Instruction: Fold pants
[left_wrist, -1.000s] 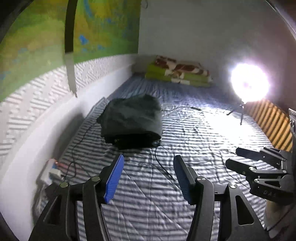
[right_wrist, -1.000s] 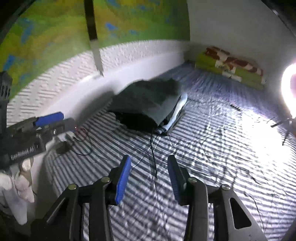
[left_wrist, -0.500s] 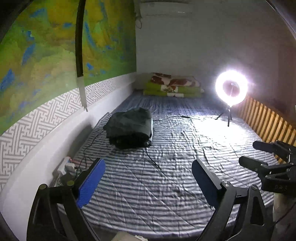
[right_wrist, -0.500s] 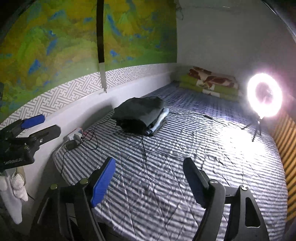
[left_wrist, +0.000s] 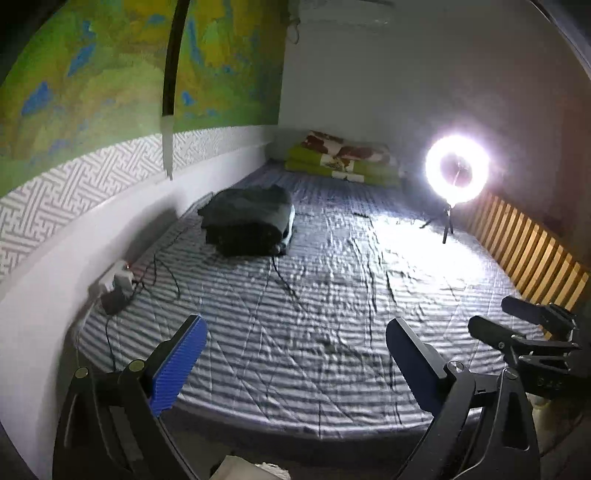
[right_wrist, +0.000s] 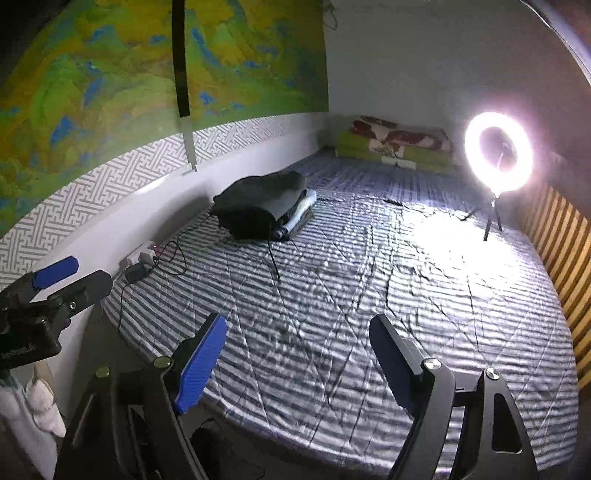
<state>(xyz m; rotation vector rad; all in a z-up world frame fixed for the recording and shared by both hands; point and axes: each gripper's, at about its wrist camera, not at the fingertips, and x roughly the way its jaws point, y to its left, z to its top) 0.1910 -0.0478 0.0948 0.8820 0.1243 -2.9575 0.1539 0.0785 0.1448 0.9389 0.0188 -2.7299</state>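
Since a second ago we have drawn both grippers back from the folded pile to the near edge of the bed, and the jaws of each have spread from narrow to wide. Our left gripper hangs over the near end of the striped bed cover with its blue pads far apart and nothing between them; our right gripper is likewise wide and empty. The dark pants lie folded on top of a small stack of clothes at the far left of the bed, close to the wall, well apart from both grippers. A power strip with cables sits on the left edge. A lit ring light stands far right, and folded bedding lies at the far end.
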